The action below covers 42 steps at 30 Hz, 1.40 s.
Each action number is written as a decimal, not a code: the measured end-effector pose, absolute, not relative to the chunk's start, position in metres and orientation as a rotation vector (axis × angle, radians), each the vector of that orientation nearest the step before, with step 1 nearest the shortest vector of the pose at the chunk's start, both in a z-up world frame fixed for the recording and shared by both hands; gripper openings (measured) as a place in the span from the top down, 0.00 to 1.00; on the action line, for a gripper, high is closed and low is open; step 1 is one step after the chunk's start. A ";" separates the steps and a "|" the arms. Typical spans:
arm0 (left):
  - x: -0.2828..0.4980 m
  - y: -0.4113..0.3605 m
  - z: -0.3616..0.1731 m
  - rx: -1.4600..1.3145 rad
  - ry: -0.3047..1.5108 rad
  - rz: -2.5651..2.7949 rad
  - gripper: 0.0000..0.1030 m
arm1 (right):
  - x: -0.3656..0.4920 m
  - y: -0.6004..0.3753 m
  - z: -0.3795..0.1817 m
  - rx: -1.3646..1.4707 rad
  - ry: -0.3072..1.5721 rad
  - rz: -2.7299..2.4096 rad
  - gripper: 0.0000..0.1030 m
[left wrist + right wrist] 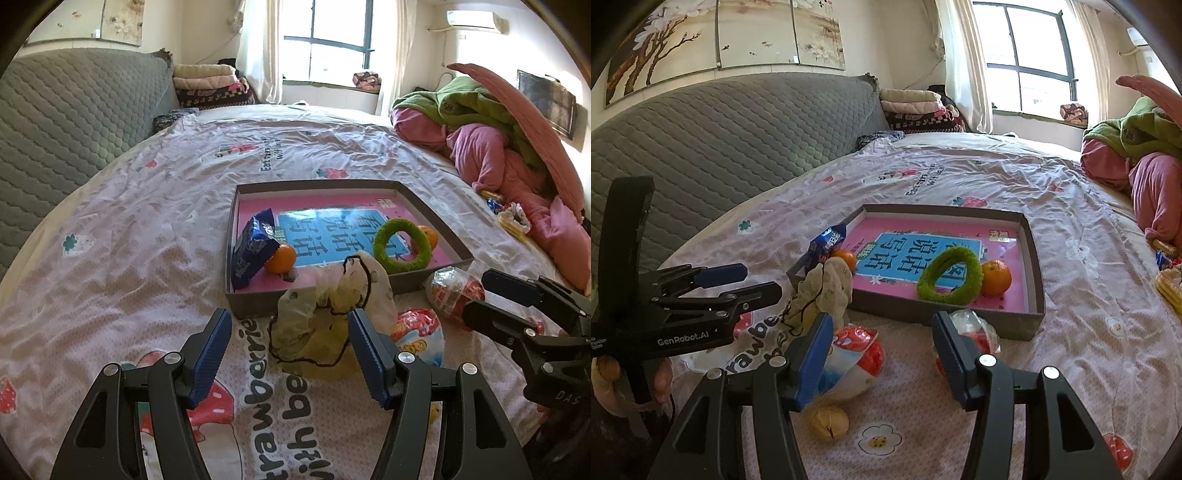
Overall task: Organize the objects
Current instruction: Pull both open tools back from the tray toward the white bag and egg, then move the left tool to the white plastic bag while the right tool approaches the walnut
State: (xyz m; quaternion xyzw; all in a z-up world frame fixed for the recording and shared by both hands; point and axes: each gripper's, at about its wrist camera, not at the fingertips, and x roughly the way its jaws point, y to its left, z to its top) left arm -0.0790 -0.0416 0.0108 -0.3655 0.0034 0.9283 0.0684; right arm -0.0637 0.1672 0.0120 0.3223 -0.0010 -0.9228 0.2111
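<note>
A shallow grey box (421,201) (1034,258) with a pink book inside lies on the bed. It holds a blue snack pack (255,247) (827,242), two oranges (281,258) (996,277) and a green ring (402,245) (949,280). A crumpled pale bag with black string (332,310) (823,291) lies at the box's near edge. My left gripper (288,343) (753,284) is open, just short of the bag. My right gripper (882,339) (476,295) is open, between two red-and-white snack packets (857,354) (975,332). A walnut (829,421) lies below it.
A grey quilted headboard (74,118) runs along the left. Piled pink and green bedding (498,140) fills the right side. Small wrapped items (511,218) lie by that pile. Folded blankets (210,85) sit at the far end near the window.
</note>
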 end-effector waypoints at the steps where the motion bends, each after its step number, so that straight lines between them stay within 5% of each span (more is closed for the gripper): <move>1: -0.078 -0.041 0.011 -1.102 0.014 2.794 0.35 | -0.063 0.167 0.011 0.900 -0.004 -2.563 0.46; 42: -0.047 -0.033 -0.020 -1.270 0.026 2.727 0.35 | -0.025 0.158 -0.014 1.045 0.028 -2.481 0.46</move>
